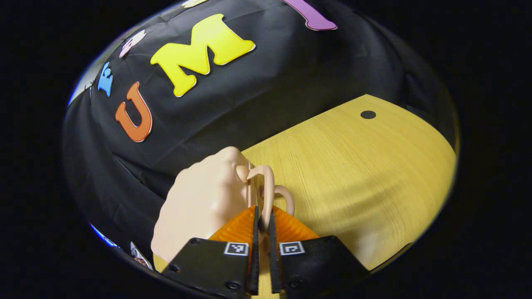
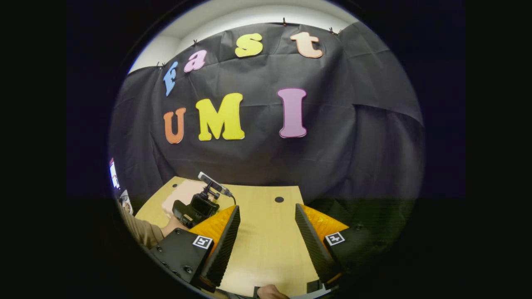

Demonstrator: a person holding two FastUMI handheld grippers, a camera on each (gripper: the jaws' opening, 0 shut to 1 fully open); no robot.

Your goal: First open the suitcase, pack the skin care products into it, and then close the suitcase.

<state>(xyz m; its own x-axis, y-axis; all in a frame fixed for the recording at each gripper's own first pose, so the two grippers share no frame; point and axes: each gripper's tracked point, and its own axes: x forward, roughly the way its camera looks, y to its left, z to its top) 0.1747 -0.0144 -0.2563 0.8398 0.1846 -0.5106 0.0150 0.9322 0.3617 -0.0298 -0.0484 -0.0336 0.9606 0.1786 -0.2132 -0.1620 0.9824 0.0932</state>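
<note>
Fingers of the left gripper [image 1: 262,226] pinch the suitcase [image 1: 203,199] handle [image 1: 268,187]; right gripper [image 2: 267,226] fingers spread above the table [image 2: 266,253].

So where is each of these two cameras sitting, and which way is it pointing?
Left gripper view: rides on the left gripper, looking forward along its fingers across the wooden table toward the black cloth wall; the fingers are pinched on the handle of the pale pink suitcase.
Right gripper view: rides on the right gripper, fingers spread apart over the table, facing the wall; farther off, the left gripper with its camera, and a sleeve.
Shared: table, its dark round hole, wall, suitcase.
</note>
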